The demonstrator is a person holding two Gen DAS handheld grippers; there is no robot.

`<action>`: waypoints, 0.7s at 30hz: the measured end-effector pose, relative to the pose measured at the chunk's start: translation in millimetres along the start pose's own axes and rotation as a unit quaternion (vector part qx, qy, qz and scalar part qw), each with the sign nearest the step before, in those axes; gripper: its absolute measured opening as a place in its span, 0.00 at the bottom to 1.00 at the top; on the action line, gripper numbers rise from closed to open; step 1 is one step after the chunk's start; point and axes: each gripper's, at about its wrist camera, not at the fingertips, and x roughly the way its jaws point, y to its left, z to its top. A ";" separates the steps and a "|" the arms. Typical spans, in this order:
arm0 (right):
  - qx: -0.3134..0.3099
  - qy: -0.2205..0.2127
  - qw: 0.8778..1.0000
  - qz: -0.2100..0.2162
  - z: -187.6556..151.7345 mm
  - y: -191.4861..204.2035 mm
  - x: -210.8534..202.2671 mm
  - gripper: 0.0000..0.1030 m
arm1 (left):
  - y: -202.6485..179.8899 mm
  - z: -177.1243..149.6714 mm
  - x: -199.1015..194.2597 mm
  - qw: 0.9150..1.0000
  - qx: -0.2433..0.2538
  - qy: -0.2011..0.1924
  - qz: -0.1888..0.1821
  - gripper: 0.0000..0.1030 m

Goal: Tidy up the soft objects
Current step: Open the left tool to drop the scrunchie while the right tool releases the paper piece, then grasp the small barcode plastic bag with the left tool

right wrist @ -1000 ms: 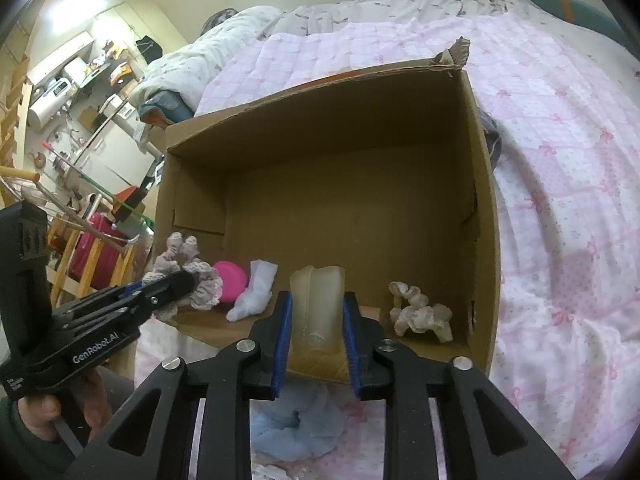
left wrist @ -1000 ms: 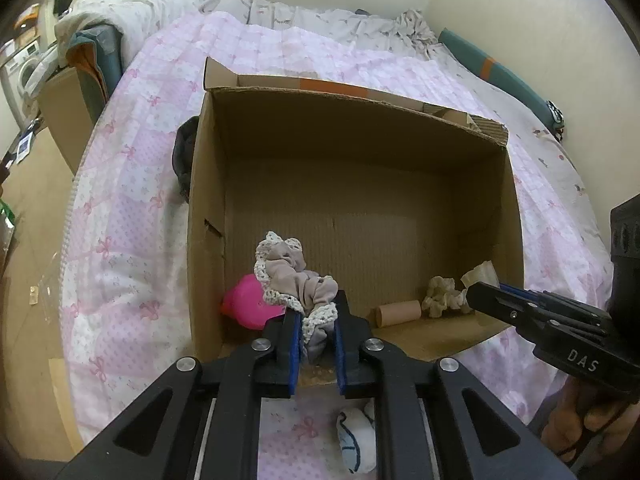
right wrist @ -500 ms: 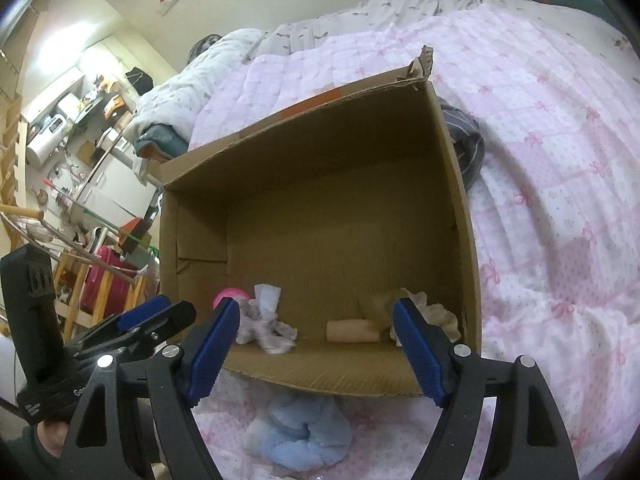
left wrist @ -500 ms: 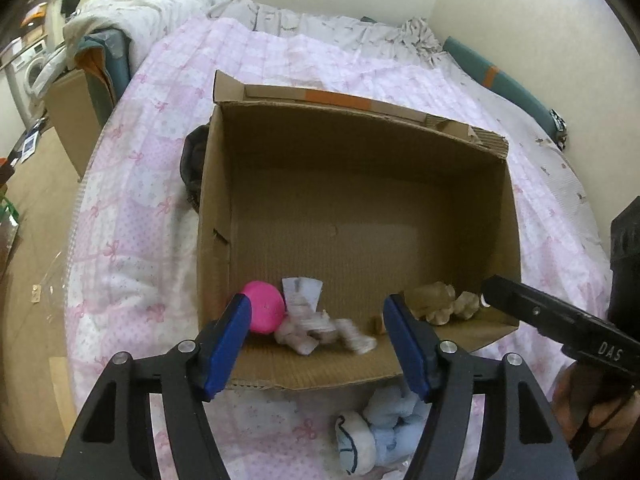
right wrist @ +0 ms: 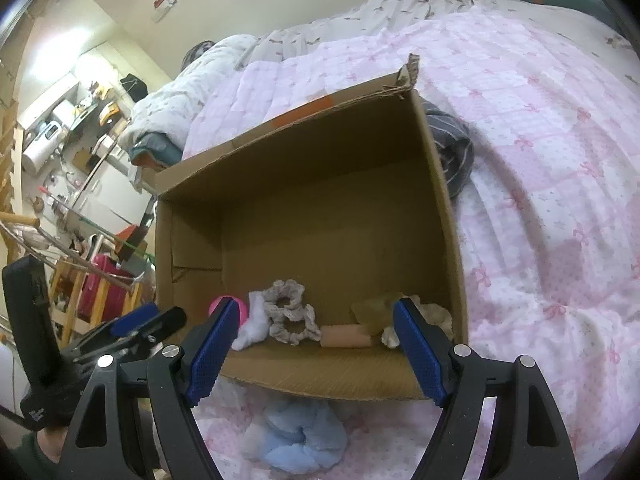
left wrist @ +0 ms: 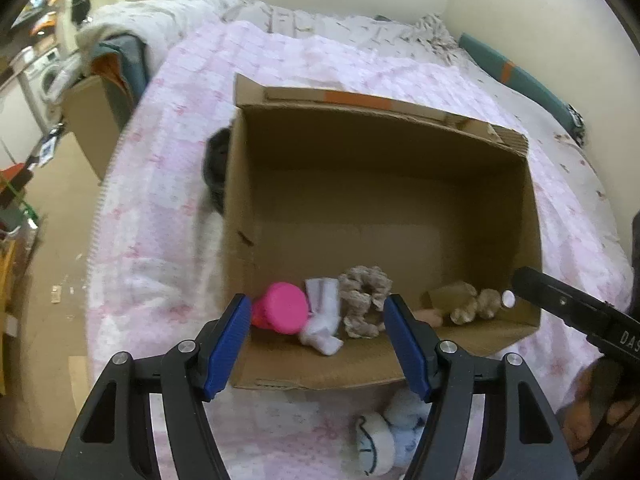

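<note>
An open cardboard box [left wrist: 376, 200] [right wrist: 304, 200] lies on a pink quilt. Along its near wall lie a pink round piece [left wrist: 280, 308], a white sock [left wrist: 322, 322], a grey-beige lace scrunchie [left wrist: 364, 300] [right wrist: 290, 316], a beige roll [right wrist: 346, 336] and a cream ruffled piece [left wrist: 476, 304]. My left gripper [left wrist: 320, 346] hangs open over the box's near edge, holding nothing. My right gripper [right wrist: 314, 348] is open too, empty, above the same edge. A light blue and white soft toy [left wrist: 390, 436] [right wrist: 296, 436] lies on the quilt just outside the box.
A dark striped cloth [right wrist: 452, 152] is tucked beside the box's far side. The quilt [left wrist: 168, 184] drops off at its left edge toward the floor, where a second cardboard box [left wrist: 92, 120] stands. Cluttered shelves and a red case [right wrist: 100, 288] sit beyond.
Both grippers opened and pulled back. The scrunchie left my left gripper and a pale soft piece left my right gripper; both now lie inside the box.
</note>
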 end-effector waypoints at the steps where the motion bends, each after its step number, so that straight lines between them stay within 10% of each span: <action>1: 0.002 0.002 1.000 0.000 -1.2 -0.8 -1.2 0.81 | 1.0 -1.6 -2.6 1.000 0.001 -0.003 0.005 0.64; 11: 0.003 0.017 0.999 0.030 -22.5 5.2 -21.9 0.81 | 9.8 -28.3 -26.2 1.000 0.001 0.008 0.022 0.64; 21: 0.035 -0.007 0.999 0.019 -31.2 -14.4 -45.5 0.81 | -36.0 -120.2 -6.5 0.984 -0.039 0.171 -0.009 0.64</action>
